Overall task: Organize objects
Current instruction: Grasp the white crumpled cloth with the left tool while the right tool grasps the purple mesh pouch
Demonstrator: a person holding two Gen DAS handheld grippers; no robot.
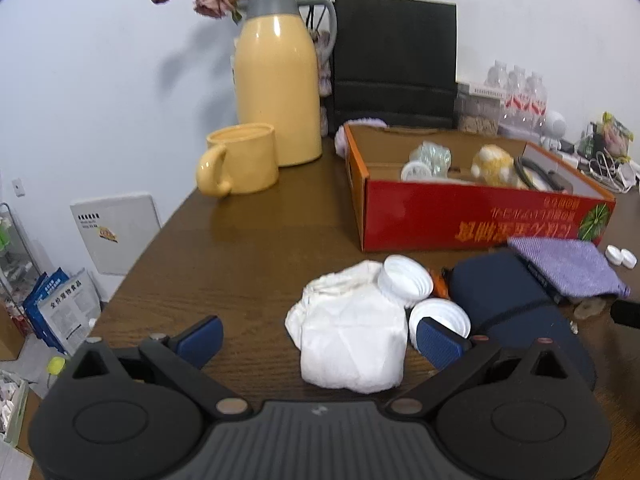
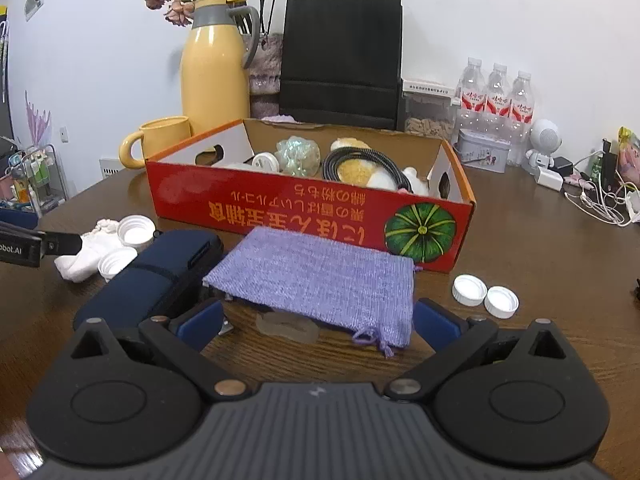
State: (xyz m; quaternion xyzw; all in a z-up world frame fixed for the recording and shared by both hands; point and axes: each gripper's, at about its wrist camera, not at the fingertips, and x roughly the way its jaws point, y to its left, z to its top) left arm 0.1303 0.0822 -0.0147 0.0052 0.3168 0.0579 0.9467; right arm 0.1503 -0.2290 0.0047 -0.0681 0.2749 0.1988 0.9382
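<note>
My left tongs [image 1: 320, 344] gape around the white cloth [image 1: 352, 340] while my right tongs [image 2: 318, 322] gape before the purple pouch [image 2: 316, 276], red box [image 2: 312, 204] at 12 o'clock on the tabletop [image 2: 540, 240].

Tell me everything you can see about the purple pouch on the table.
The purple pouch is a flat bag of woven lilac fabric with a frayed drawstring tassel at its near corner. It lies on the wooden table in front of the red box, one edge resting on the navy case. It looks closed and limp. The right claw is open just before it, not touching.
</note>
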